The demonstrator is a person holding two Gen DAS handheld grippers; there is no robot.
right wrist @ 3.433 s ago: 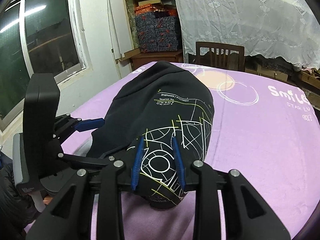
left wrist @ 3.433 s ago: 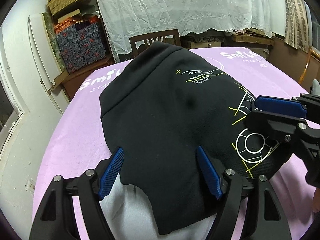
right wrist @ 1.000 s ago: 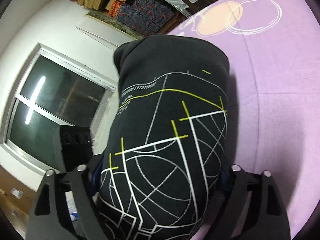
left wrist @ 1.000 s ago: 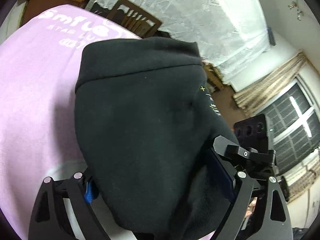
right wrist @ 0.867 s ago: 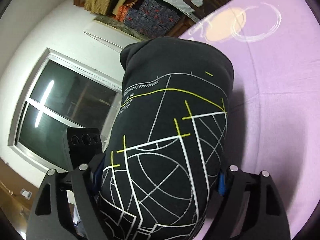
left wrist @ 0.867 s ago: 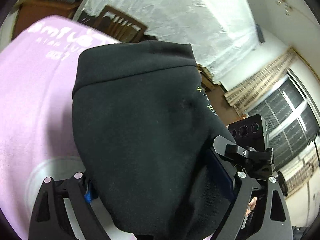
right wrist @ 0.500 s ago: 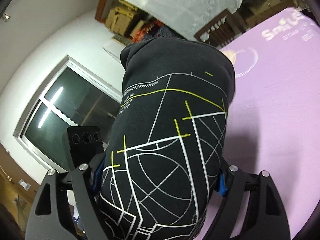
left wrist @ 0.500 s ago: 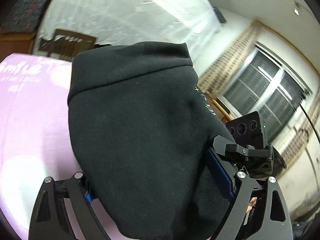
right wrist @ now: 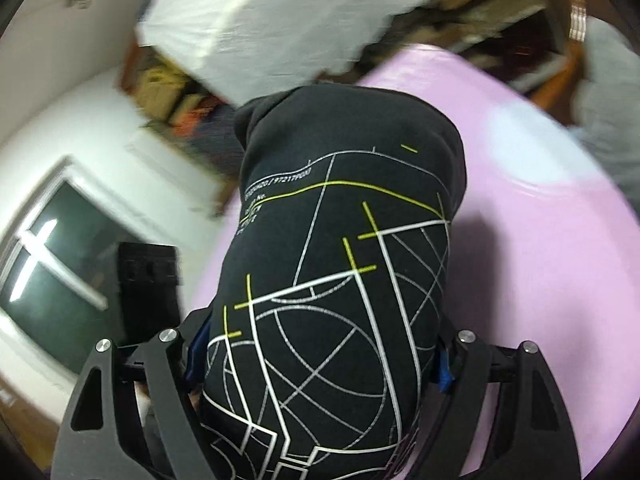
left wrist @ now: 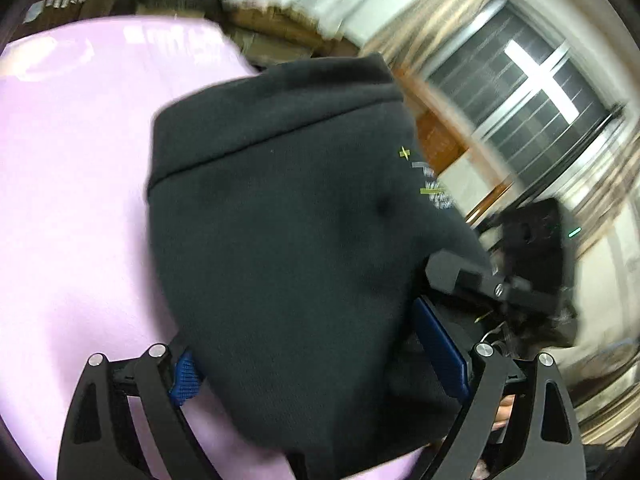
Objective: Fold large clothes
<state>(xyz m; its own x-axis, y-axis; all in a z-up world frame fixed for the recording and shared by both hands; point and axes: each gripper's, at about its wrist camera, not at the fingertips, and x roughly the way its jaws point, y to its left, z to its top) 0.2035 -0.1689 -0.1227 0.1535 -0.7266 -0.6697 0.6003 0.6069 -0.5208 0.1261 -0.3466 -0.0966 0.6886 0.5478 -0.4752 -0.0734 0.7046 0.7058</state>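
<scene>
While the background smears with motion blur, the folded black sweatshirt (left wrist: 288,248) sits up off the purple cloth (left wrist: 72,184), carried between both tools. On the left side, the left gripper (left wrist: 316,356) is spread wide, a blue pad showing at each flank of the bundle, so the fabric fills the whole gap; it looks wedged or cradled there, though a firm pinch cannot be confirmed. Moving right, the plain black half with its ribbed band points straight ahead of that gripper, away from the person. Further right, the printed half with white and yellow line graphics (right wrist: 332,280) fills the right gripper (right wrist: 320,360), whose jaws are likewise wide apart and pressed against the bundle's two sides. The right tool's body (left wrist: 532,240) shows just beside the left one, so both hold the near end side by side. The bundle's long axis runs forward from both grippers, far end free, over the purple cloth (right wrist: 540,240). Neither hand is nearer; setting it down flat likely needs both lowering together.
</scene>
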